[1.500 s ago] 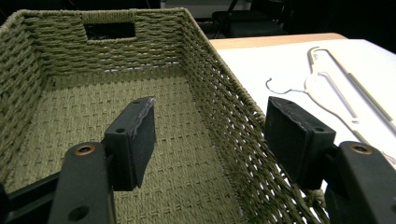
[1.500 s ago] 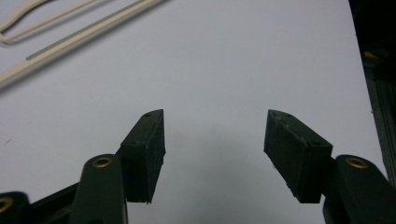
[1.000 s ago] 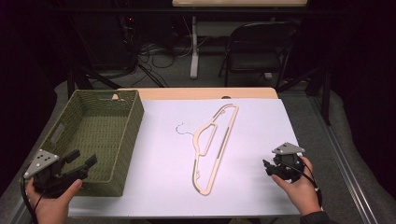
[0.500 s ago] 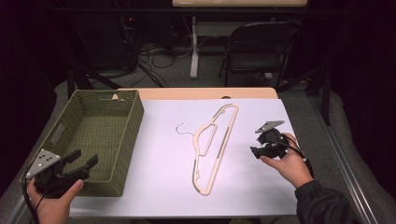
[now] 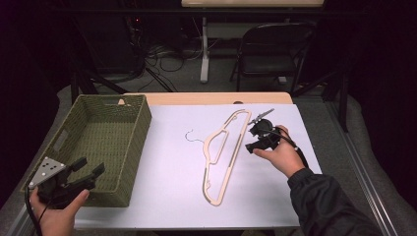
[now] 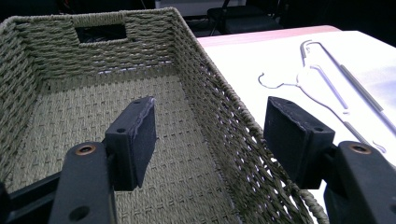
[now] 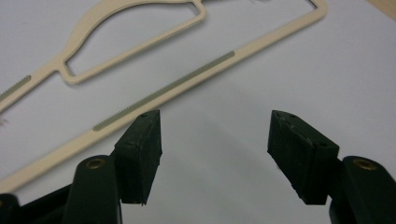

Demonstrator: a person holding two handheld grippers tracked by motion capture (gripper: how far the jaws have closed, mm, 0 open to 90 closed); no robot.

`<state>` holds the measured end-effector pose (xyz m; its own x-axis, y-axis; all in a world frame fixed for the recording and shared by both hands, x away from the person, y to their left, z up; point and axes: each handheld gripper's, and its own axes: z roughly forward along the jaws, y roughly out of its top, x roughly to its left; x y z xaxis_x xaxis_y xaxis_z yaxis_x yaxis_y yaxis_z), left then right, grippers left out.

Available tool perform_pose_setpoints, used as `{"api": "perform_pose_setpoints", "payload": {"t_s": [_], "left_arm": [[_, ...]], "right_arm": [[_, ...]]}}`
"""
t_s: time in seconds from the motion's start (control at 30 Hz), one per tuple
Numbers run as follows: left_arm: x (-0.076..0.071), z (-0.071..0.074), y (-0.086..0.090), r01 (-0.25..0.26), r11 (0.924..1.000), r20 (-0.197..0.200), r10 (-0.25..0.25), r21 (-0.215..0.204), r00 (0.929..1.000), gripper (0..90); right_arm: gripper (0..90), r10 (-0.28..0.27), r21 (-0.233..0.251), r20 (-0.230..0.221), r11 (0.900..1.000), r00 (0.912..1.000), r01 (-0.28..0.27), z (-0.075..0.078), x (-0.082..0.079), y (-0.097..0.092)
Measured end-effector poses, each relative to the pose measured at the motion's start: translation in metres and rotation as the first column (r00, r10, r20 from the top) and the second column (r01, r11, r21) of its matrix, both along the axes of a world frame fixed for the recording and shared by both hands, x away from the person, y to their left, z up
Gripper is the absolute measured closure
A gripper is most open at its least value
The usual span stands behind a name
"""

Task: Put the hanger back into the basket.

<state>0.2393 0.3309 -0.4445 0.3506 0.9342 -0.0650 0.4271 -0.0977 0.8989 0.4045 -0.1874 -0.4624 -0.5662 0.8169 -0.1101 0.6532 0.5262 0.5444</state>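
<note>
From my right gripper view, the hanger (image 7: 159,88) ran off the top and left edges, its hook unseen. The basket (image 6: 205,93) was cut off at the left gripper view's left and bottom.

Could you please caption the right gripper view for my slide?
Open right gripper poised beside the cream hanger on the white table.

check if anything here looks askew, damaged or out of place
Nothing stands out. The cream hanger lies flat and whole on the white table cover, the green woven basket sits upright and empty, and both grippers, left and right, are open.
</note>
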Motion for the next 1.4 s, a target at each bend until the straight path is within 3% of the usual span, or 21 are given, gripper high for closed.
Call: {"api": "perform_pose_setpoints", "payload": {"t_s": [0.03, 0.07, 0.2, 0.3, 0.33, 0.37, 0.47, 0.53, 0.6, 0.67, 0.7, 0.77, 0.8, 0.83, 0.87, 0.9, 1.1, 1.17, 1.3, 1.33, 1.4], "left_arm": [[0.0, 0.0, 0.0, 0.0, 1.0, -0.002, 0.0, 0.0, 1.0, 34.4], [0.0, 0.0, 0.0, 0.0, 1.0, -0.002, 0.0, 0.0, 1.0, 34.3], [0.001, -0.001, 0.0, -0.001, 1.0, -0.003, 0.001, -0.001, 1.0, 34.3], [0.001, -0.001, 0.0, 0.001, 1.0, -0.005, -0.001, 0.001, 1.0, 34.4], [0.001, -0.001, 0.0, 0.001, 1.0, -0.005, -0.001, 0.001, 1.0, 34.4], [0.001, -0.001, -0.001, 0.003, 1.0, -0.008, -0.003, 0.0, 1.0, 34.4], [0.001, -0.001, -0.001, 0.002, 1.0, -0.008, -0.002, 0.0, 1.0, 34.4], [0.002, -0.002, -0.001, 0.003, 1.0, -0.009, -0.003, 0.0, 1.0, 34.4], [0.002, -0.002, -0.001, 0.004, 1.0, -0.01, -0.004, -0.001, 0.9999, 34.3], [0.002, -0.002, -0.001, 0.004, 1.0, -0.01, -0.004, -0.001, 0.9999, 34.3], [0.002, -0.003, 0.0, 0.002, 1.0, -0.011, -0.002, -0.003, 0.9999, 34.3], [0.003, -0.003, 0.0, 0.002, 1.0, -0.014, -0.002, -0.003, 0.9999, 34.4], [0.003, -0.003, 0.0, 0.003, 1.0, -0.015, -0.003, -0.002, 0.9999, 34.3], [0.003, -0.003, 0.0, 0.004, 1.0, -0.016, -0.004, -0.002, 0.9999, 34.3], [0.003, -0.003, 0.0, 0.004, 1.0, -0.016, -0.004, -0.002, 0.9999, 34.4], [0.003, -0.003, -0.001, 0.005, 1.0, -0.016, -0.005, -0.003, 0.9999, 34.3], [0.003, -0.004, -0.001, 0.006, 1.0, -0.017, -0.006, -0.004, 0.9998, 34.3], [0.004, -0.004, -0.001, 0.004, 1.0, -0.016, -0.004, -0.005, 0.9999, 34.4], [0.004, -0.005, -0.001, 0.005, 1.0, -0.019, -0.005, -0.004, 0.9998, 34.4], [0.004, -0.005, 0.0, 0.005, 1.0, -0.019, -0.005, -0.002, 0.9998, 34.3], [0.004, -0.005, 0.0, 0.002, 1.0, -0.02, -0.002, -0.001, 0.9998, 34.4]], "right_arm": [[35.9, 0.003, -0.072, -0.084, 0.9974, 0.9965, -0.009, 0.004, 0.003, 0.007], [36.1, 0.007, -0.03, -0.06, 0.9995, 0.9982, -0.009, -0.001, 0.005, 0.011], [38.5, 0.004, -0.057, -0.081, 0.9983, 0.9967, -0.009, -0.004, 0.012, 0.025], [38.6, 0.007, 0.005, -0.031, 1.0, 0.9995, -0.007, -0.009, 0.019, 0.035], [38.6, 0.007, 0.005, -0.031, 1.0, 0.9995, -0.007, -0.009, 0.019, 0.035], [38.0, -0.004, -0.035, -0.103, 0.9994, 0.9947, 0.0, -0.005, 0.024, 0.039], [36.6, -0.005, 0.008, -0.042, 1.0, 0.9991, 0.005, -0.013, 0.028, 0.046], [35.9, -0.006, -0.029, -0.085, 0.9996, 0.9964, 0.003, -0.01, 0.034, 0.055], [35.6, -0.01, 0.011, -0.063, 0.9999, 0.9979, 0.011, -0.015, 0.038, 0.062], [34.5, -0.01, 0.007, -0.058, 0.9999, 0.9983, 0.01, -0.017, 0.039, 0.066], [34.5, -0.008, -0.043, -0.095, 0.9991, 0.9954, 0.004, -0.012, 0.041, 0.073], [34.5, -0.011, -0.066, -0.13, 0.9978, 0.9914, 0.002, -0.005, 0.042, 0.078], [34.6, -0.008, 0.024, -0.063, 0.9997, 0.998, 0.01, -0.012, 0.044, 0.08], [36.1, -0.007, -0.025, -0.115, 0.9997, 0.9934, 0.004, -0.01, 0.046, 0.082], [36.1, -0.007, -0.025, -0.115, 0.9997, 0.9934, 0.004, -0.01, 0.046, 0.082], [37.7, -0.029, -0.088, -0.176, 0.996, 0.984, 0.014, -0.008, 0.049, 0.085], [39.7, -0.053, -0.061, -0.176, 0.9972, 0.9831, 0.042, -0.026, 0.058, 0.088], [44.2, -0.065, -0.083, -0.245, 0.9955, 0.9673, 0.046, -0.032, 0.063, 0.089], [45.2, -0.069, -0.077, -0.264, 0.9957, 0.962, 0.051, -0.042, 0.066, 0.089], [44.4, -0.087, -0.034, -0.268, 0.9961, 0.9593, 0.081, -0.05, 0.066, 0.091], [43.0, -0.066, -0.059, -0.296, 0.997, 0.9529, 0.051, -0.052, 0.068, 0.092]]}}
